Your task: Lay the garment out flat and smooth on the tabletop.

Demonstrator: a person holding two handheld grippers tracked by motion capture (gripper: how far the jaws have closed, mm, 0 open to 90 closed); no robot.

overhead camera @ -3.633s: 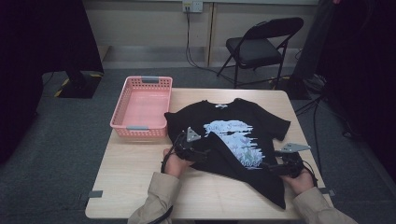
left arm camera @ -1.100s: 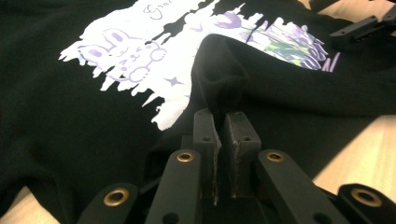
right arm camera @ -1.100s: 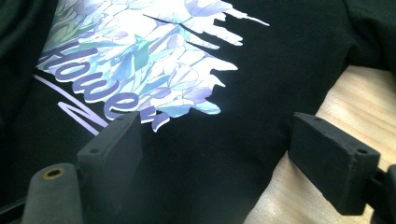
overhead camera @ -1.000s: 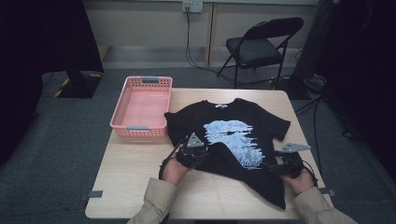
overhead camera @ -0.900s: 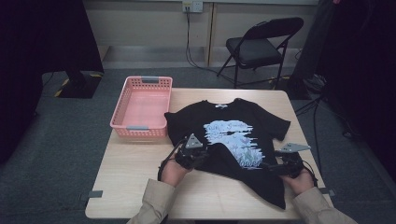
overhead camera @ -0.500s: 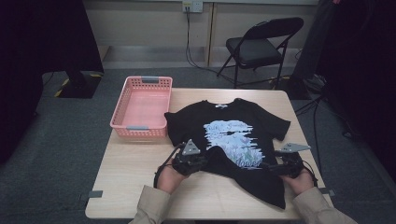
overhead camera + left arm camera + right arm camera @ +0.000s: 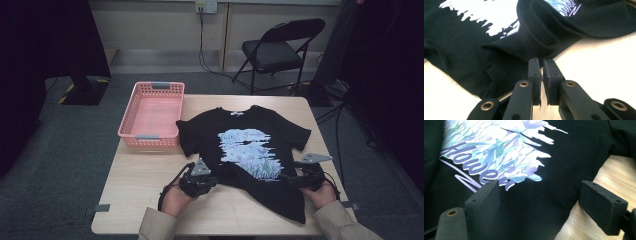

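The black printed T-shirt [image 7: 250,150] lies spread on the pale wooden tabletop [image 7: 135,200], collar away from me. Just beside its sleeve on my left sits the pink plastic basket [image 7: 152,116]. My left tool [image 7: 212,180] is at the shirt's near left edge, my right tool [image 7: 292,180] over its near right part. Behind the tabletop stands a black folding chair [image 7: 280,50].

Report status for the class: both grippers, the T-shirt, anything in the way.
Left gripper shut on a fold of the black T-shirt. Right gripper open over the shirt's other side. Pink basket beside the shirt, no obstruction.
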